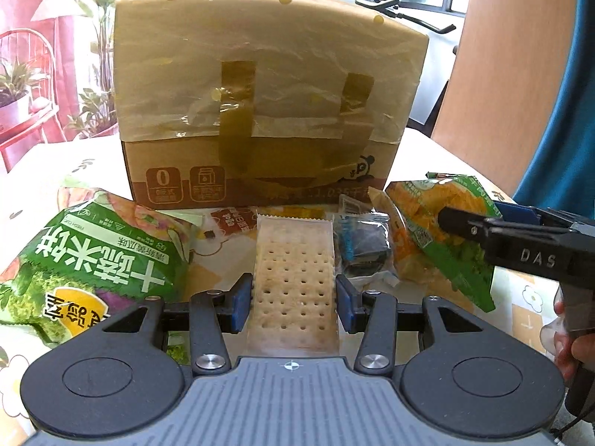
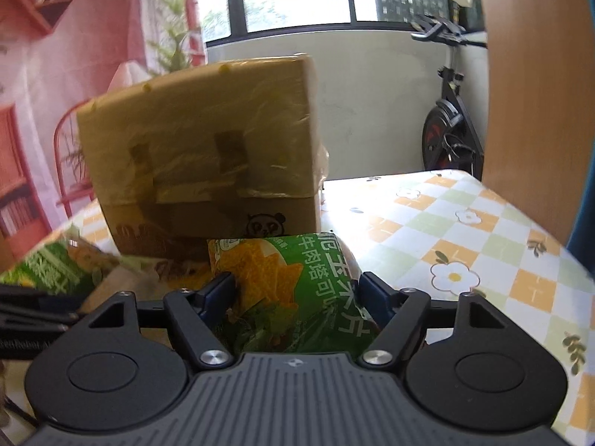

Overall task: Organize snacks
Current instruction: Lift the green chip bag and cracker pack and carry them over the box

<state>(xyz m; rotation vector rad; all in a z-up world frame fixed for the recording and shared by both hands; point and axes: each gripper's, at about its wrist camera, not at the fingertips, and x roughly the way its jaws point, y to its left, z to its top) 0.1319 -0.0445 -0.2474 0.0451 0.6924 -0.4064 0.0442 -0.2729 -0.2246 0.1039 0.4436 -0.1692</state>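
In the left wrist view our left gripper (image 1: 293, 297) has its jaws closed around the cracker pack (image 1: 293, 278), a clear-wrapped stack of pale, dimpled crackers running toward twelve o'clock, its sealed end near the foot of the cardboard box (image 1: 267, 104). The blue pads press both long sides of the pack.

At three o'clock our right gripper (image 1: 465, 223) reaches in over the corn chip bag (image 1: 442, 238), a green and orange pouch lying on the desk (image 1: 535, 290). In the right wrist view its jaws (image 2: 297, 297) are spread to either side of that bag (image 2: 297, 290); we cannot tell whether the pads are pressing it.

At nine o'clock from the crackers lies a green rice cracker bag (image 1: 96, 260). Just at two o'clock of the pack sits a small dark wrapped snack (image 1: 362, 245), and a red sachet (image 1: 232, 223) lies at eleven o'clock by the box. The box, covered in tape, stands upright on the checked flowered cloth.
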